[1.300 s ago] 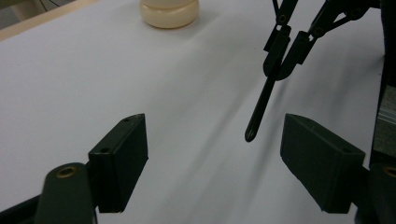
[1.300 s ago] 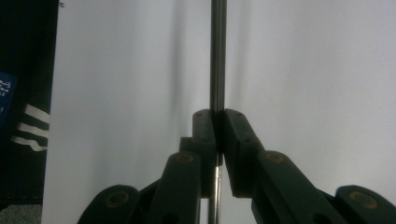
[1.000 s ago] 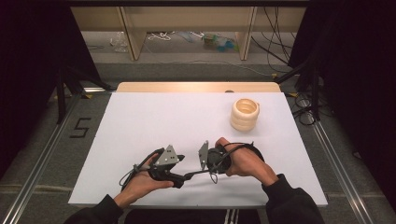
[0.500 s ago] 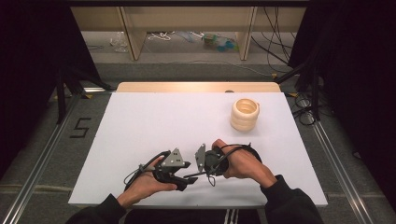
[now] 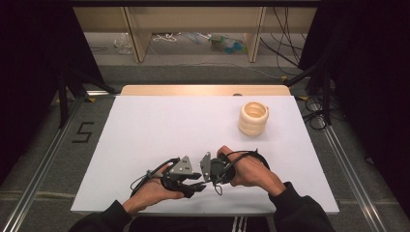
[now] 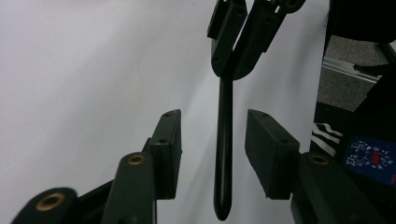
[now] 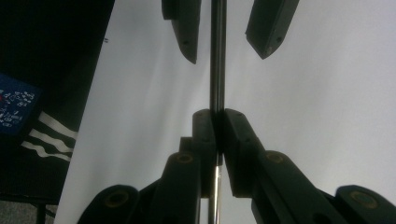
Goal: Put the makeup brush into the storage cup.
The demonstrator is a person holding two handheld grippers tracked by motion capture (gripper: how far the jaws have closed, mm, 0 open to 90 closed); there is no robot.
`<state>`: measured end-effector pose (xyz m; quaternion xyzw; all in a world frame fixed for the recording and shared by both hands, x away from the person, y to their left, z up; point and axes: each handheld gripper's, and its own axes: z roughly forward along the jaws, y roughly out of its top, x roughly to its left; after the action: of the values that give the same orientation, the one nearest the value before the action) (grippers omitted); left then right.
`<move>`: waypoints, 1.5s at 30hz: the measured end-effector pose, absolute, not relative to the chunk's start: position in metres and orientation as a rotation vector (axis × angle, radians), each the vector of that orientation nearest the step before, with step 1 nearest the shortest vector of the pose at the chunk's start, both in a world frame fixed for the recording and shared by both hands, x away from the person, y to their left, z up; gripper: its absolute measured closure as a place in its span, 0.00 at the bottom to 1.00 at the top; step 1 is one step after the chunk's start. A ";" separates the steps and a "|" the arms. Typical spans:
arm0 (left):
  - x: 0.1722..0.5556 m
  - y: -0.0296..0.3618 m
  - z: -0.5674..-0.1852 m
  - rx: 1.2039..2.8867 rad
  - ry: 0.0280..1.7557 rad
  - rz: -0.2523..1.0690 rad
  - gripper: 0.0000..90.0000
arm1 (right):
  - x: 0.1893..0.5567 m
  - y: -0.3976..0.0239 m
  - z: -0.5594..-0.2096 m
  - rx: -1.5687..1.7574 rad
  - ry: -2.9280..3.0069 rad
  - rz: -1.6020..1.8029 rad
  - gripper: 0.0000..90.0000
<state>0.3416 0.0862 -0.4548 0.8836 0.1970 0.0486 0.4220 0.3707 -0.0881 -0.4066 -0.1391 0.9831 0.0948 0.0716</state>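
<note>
High view: white rectangular table top [image 5: 159, 125] seen from above, with both hand-held grippers low at 6 o'clock near the front edge. Left gripper [image 5: 199, 185] pointing toward 3 o'clock, grey three-cornered plate on top, cable trailing toward 9 o'clock. Right gripper [image 5: 205, 170] pointing toward 9 o'clock, tips just beside those of the left. Thin black rod [image 5: 203, 182] between the two, too small here to tell in detail. Cream ribbed spool-shaped stack of rings [image 5: 254, 118] standing upright at 2 o'clock, well apart from both grippers.

Left gripper view: own black jaws rising from 6 o'clock, standing at a middling width, having just been closing, with the thin black rod [image 6: 224, 154] hanging between the pads and a visible gap on either side, touching neither pad. Right gripper's jaws at 12 o'clock, clamped on the upper end of the rod. White table top behind; dark clothing with white stripes at 4 o'clock.

Right gripper view: own jaws pressed tight together on the thin black rod [image 7: 217, 56], which runs straight up toward 12 o'clock. Left gripper's two pads at 12 o'clock, flanking the rod, apart from it. Dark striped clothing at 8 o'clock.
</note>
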 end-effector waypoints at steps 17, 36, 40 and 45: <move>0.341 0.086 -0.456 2.209 0.475 0.108 0.76 | 0.369 -0.086 -0.405 -0.478 2.938 0.305 0.93; 0.342 0.085 -0.459 2.217 0.466 0.046 0.85 | 0.365 -0.084 -0.401 -0.515 2.909 0.257 0.93; 0.342 0.086 -0.459 2.216 0.475 0.035 0.85 | 0.365 -0.083 -0.401 -0.544 2.898 0.257 0.93; 0.341 0.085 -0.460 2.206 0.491 0.010 0.86 | 0.363 -0.081 -0.401 -0.547 2.901 0.250 0.93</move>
<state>0.3415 0.0854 -0.4600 0.8829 0.1963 0.0039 0.4266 0.3630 -0.0811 -0.4010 -0.1839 0.9753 0.0842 0.0892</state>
